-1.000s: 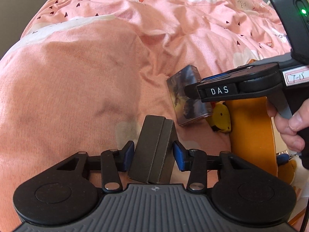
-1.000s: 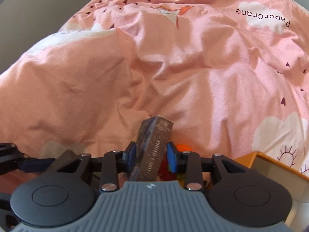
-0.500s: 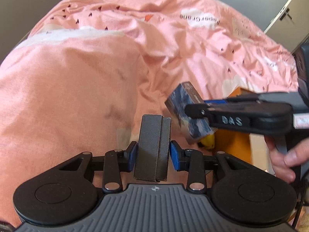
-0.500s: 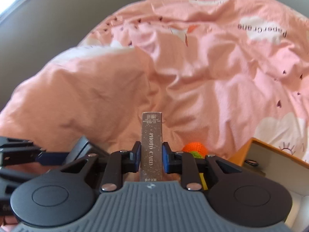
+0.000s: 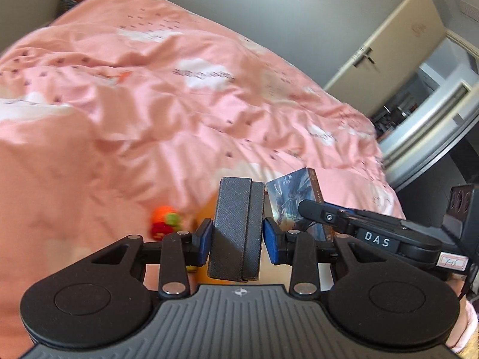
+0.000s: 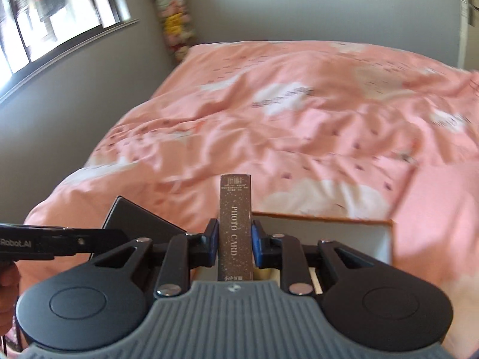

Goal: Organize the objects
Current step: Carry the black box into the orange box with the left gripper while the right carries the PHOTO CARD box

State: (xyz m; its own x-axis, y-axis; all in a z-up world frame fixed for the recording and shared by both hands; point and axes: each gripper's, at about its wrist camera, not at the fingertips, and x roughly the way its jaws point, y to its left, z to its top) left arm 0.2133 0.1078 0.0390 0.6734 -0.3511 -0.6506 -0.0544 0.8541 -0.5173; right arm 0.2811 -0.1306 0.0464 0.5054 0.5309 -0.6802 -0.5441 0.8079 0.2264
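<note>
Left gripper [image 5: 238, 236] clamped on an upright dark grey box [image 5: 236, 227]; right gripper [image 6: 233, 240] clamped on a photo card box [image 6: 235, 227], both held above the orange-rimmed box [image 6: 353, 224] on the pink duvet [image 6: 299, 119]

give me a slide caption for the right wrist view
Right tongs grip an upright photo card box above an orange-rimmed box on the pink bed.

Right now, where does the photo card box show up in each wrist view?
Left wrist: photo card box right of centre, gripped by the right tongs, beside the dark grey box.
Right wrist: same box dead centre, upright between the blue pads.
Shared landmark: pink duvet.
</note>
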